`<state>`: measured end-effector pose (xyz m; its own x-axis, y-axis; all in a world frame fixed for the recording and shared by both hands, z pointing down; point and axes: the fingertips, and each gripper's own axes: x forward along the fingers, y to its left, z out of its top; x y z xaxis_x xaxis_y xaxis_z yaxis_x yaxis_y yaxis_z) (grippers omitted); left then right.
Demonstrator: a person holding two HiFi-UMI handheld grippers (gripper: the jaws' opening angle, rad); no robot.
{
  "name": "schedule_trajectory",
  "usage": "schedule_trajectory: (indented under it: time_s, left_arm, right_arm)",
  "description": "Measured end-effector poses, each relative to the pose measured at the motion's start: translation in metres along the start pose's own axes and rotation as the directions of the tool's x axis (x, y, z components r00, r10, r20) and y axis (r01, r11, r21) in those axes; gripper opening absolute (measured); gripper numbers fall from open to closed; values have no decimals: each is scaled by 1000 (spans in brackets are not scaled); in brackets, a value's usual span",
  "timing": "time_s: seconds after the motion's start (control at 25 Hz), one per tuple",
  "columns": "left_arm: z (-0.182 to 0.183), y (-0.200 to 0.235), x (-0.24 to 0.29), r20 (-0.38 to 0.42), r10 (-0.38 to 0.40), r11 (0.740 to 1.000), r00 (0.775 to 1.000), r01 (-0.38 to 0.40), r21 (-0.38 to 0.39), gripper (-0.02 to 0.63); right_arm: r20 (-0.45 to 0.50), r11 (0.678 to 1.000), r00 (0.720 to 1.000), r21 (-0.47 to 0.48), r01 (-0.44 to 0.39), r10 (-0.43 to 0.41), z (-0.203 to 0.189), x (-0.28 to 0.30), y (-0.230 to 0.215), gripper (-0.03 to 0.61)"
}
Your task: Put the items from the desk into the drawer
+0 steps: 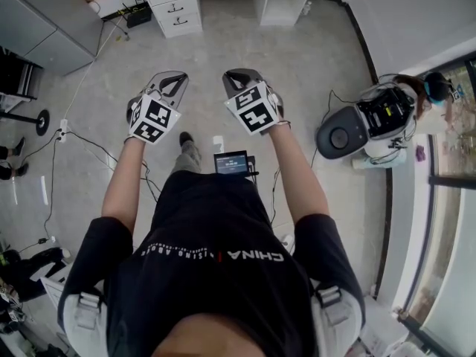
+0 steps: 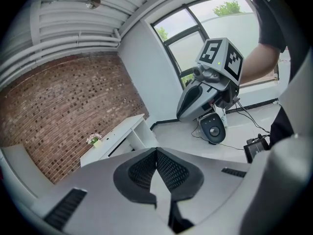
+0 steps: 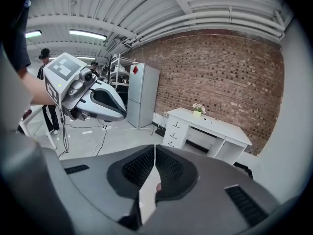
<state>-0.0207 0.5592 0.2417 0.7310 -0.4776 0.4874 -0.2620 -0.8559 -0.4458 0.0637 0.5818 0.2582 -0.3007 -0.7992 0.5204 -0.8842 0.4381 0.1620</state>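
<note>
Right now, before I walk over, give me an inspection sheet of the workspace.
Surface: white desk across the room, by the brick wall.
Job's things: small flower pot on the desk; drawers closed.
Clutter: small screen unit on the floor.
Grippers: left gripper and right gripper, fingers together, nothing held.
Cables: black cables trail across the floor.
Surroundings: grey cabinet, round grey machine.

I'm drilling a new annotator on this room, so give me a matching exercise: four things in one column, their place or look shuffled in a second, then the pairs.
1 desk
2 flower pot
3 tall cabinet
4 small screen

a black-framed, lying on the floor
b grey, left of the desk in the right gripper view
c white, drawers shut
d on the desk top

Pairs: 1-c, 2-d, 3-b, 4-a
</note>
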Motion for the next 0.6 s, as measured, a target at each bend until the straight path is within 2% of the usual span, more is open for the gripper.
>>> schedule_trajectory:
  time_s: [0.12,0.28,0.44,0.6]
  left_arm:
    - [-8,15,22,-2,-10,1000,1000,10,-13,12]
    - [-20,45,55,8,-43,999,999,44,-24,12]
    - [-34,98,96,0,-81,997,997,81,-21,12]
    - [-39,150,135,27,-124,992,992,124,-14,12]
  right_arm:
    - [-15,1000,1000,17,-5,5,-4,19,-14,18]
    - [-82,999,996,23,27,-25,-8,54,-41,17]
    - [-106,998,993,27,49,-46,16,102,-72,17]
    - [-129,996,989,38,81,-76,38,148,-107,17]
